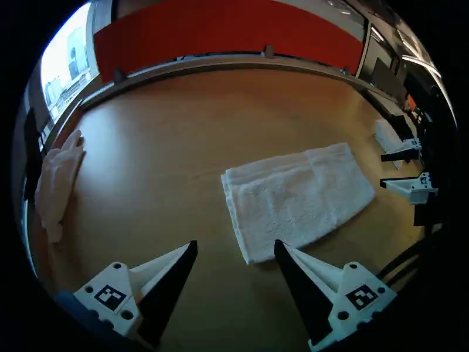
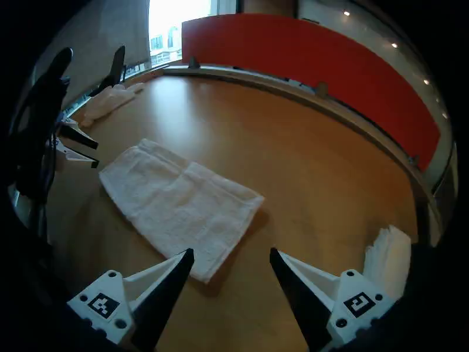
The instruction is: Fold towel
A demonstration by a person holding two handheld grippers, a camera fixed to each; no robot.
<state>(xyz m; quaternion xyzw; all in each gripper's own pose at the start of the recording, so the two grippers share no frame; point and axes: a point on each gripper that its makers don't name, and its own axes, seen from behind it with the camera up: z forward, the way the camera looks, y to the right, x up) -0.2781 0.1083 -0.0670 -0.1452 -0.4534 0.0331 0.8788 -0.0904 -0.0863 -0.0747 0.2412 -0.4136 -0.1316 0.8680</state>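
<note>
The towel (image 1: 299,196) lies flat on the wooden counter (image 1: 176,135), folded into a white rectangle with its layered edges stacked at one end. In the left gripper view it sits a little right of centre, and its near corner reaches in between the tips of the left gripper (image 1: 234,258). That gripper's fingers (image 1: 170,276) are spread wide and hold nothing. In the right gripper view the towel's near edge lies just ahead of the right gripper (image 2: 231,264), whose fingers (image 2: 167,287) also stand apart and empty — the two grippers face each other across the towel. A crumpled cloth (image 1: 55,182) rests at the counter's left edge, well apart from the towel, and a small pile of white cloths (image 2: 387,258) sits near its right edge. A red panel (image 1: 228,35) runs along the far side.
</note>
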